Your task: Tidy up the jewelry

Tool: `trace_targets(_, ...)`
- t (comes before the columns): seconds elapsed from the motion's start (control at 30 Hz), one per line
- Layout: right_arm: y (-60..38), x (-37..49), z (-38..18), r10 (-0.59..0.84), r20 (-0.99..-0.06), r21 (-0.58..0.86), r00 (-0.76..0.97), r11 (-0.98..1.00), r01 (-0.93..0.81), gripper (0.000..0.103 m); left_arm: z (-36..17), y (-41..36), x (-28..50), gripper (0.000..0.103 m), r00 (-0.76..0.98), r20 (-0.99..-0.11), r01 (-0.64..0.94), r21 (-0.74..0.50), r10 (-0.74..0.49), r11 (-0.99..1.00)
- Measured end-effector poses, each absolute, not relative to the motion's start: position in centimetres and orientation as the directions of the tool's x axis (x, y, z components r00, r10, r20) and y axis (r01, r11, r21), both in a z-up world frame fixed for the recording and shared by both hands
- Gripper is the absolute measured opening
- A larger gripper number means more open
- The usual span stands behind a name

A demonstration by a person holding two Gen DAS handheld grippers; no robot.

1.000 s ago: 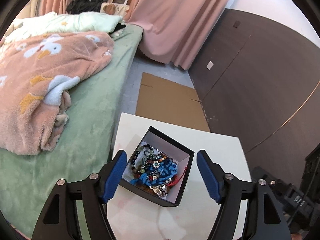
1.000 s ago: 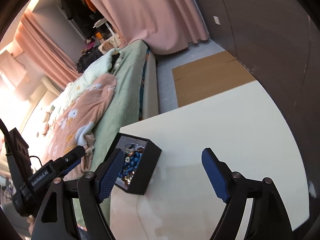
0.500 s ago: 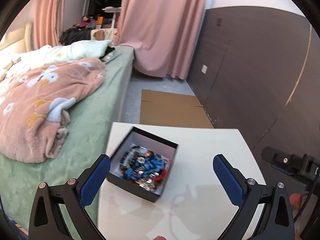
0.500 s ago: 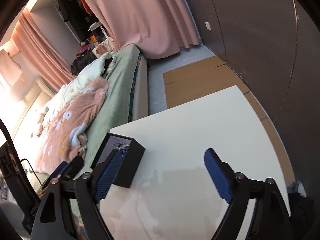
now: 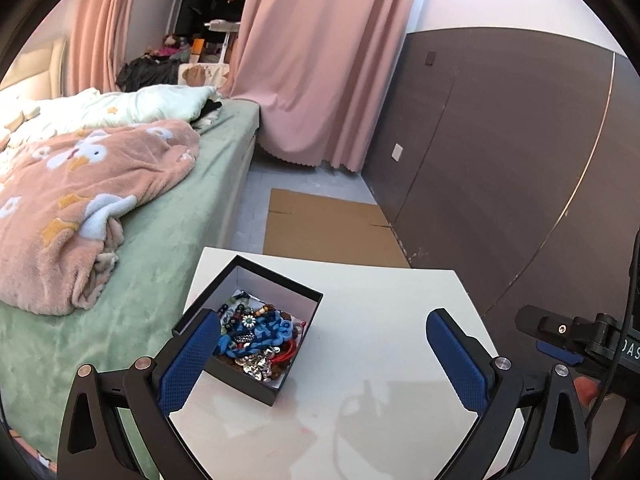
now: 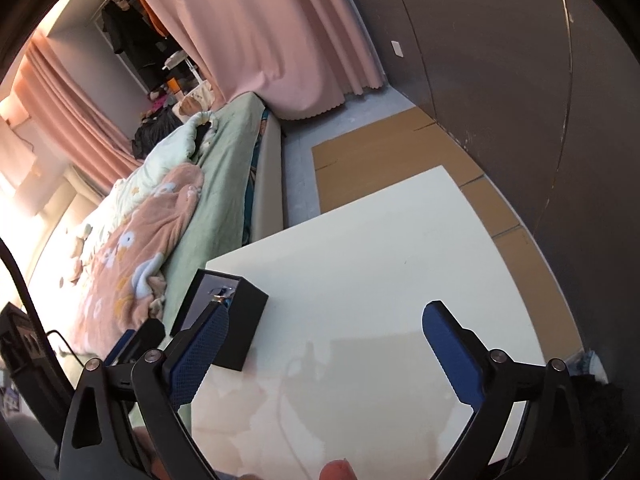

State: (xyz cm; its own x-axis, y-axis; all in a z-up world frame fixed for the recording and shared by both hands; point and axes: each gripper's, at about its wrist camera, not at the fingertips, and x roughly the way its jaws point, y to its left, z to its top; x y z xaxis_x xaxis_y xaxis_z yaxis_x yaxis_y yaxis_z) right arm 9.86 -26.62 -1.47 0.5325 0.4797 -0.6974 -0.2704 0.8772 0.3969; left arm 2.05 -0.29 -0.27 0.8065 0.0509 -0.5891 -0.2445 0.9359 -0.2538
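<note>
From the left wrist, a white table (image 5: 380,320) stands beside a bed with a green sheet (image 5: 168,216); a pink blanket with white ducks (image 5: 80,192) lies bunched on the sheet, pink curtains (image 5: 320,64) hang at the far end, a dark panelled wall (image 5: 500,160) runs along the right, and flat cardboard (image 5: 328,224) lies on the grey floor beyond the table; the black jewelry box (image 5: 256,320) sits open on the table's left part near the bed, and this view looks down into it, showing a tangle of beads, blue cord and silver pieces (image 5: 260,336) against its white lining; the left gripper (image 5: 320,352) has its blue pads spread wide and holds nothing, its left pad covering the box's near-left corner; the right gripper (image 5: 568,336) shows partly at the right edge.

From the right wrist, the same table (image 6: 380,260), bed (image 6: 224,176), curtains (image 6: 280,32) and cardboard (image 6: 380,160) appear tilted; the box (image 6: 236,320) is seen mostly from its dark outer side, so little of its contents shows; the right gripper (image 6: 324,344) is likewise wide apart and empty, its left pad overlapping the box; part of the left gripper (image 6: 136,340) shows beside the box toward the bed.
</note>
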Motion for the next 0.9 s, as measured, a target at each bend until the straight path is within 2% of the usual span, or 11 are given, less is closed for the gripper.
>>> trace_targets(0.17, -26.7, 10.1, -1.3, 0.467, -0.702, 0.385, 0.538, 0.884, -0.266, 0.103, -0.3, 0.1, 2.1, 0.102, 0.803, -0.595, -0.236, -0.262, 0.036, 0.936)
trace_targets(0.9, -24.9, 9.6, -1.0, 0.467, -0.707, 0.346, 0.531, 0.883, -0.316, 0.103, 0.1, 0.9, 1.6, 0.103, 0.809, -0.586, -0.232, -0.256, 0.040, 0.938)
